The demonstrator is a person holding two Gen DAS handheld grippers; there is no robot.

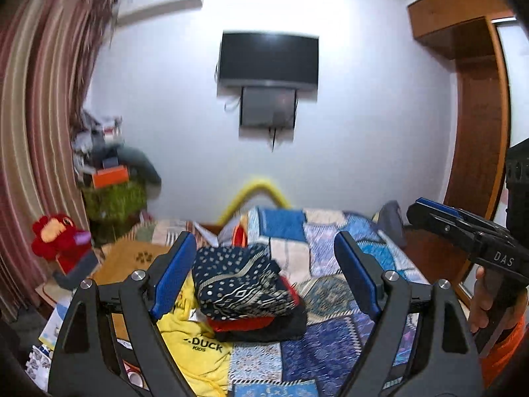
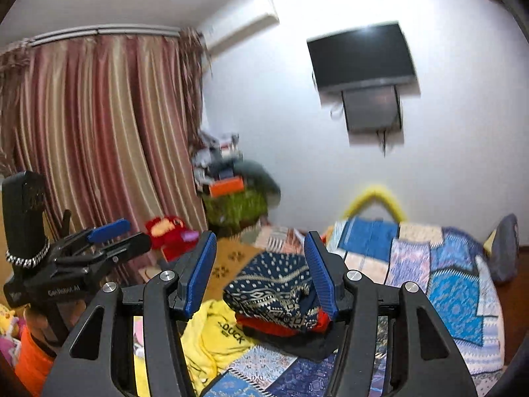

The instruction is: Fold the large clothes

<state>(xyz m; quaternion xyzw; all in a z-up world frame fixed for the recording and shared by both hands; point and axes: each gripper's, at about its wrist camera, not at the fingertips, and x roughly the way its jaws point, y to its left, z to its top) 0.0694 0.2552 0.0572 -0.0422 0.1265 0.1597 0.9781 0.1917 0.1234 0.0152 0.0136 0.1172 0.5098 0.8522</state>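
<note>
A folded stack of clothes, topped by a navy patterned piece (image 1: 241, 284) (image 2: 274, 291) over red and black layers, sits on the bed. A crumpled yellow shirt (image 1: 195, 340) (image 2: 218, 334) with "DUCK" print lies beside it on the left. My left gripper (image 1: 264, 274) hovers above the bed, open, with nothing between its fingers; it also shows at the left of the right wrist view (image 2: 132, 233). My right gripper (image 2: 259, 274) is raised too, its jaws apart and empty. It appears at the right edge of the left wrist view (image 1: 420, 208), held by a hand (image 1: 479, 301).
A patchwork quilt (image 1: 334, 334) (image 2: 456, 294) covers the bed. A TV (image 1: 269, 58) hangs on the far wall. Striped curtains (image 2: 99, 132), a red plush toy (image 1: 54, 238) and a cluttered pile (image 1: 112, 182) stand at the left; a wooden wardrobe (image 1: 479, 115) at the right.
</note>
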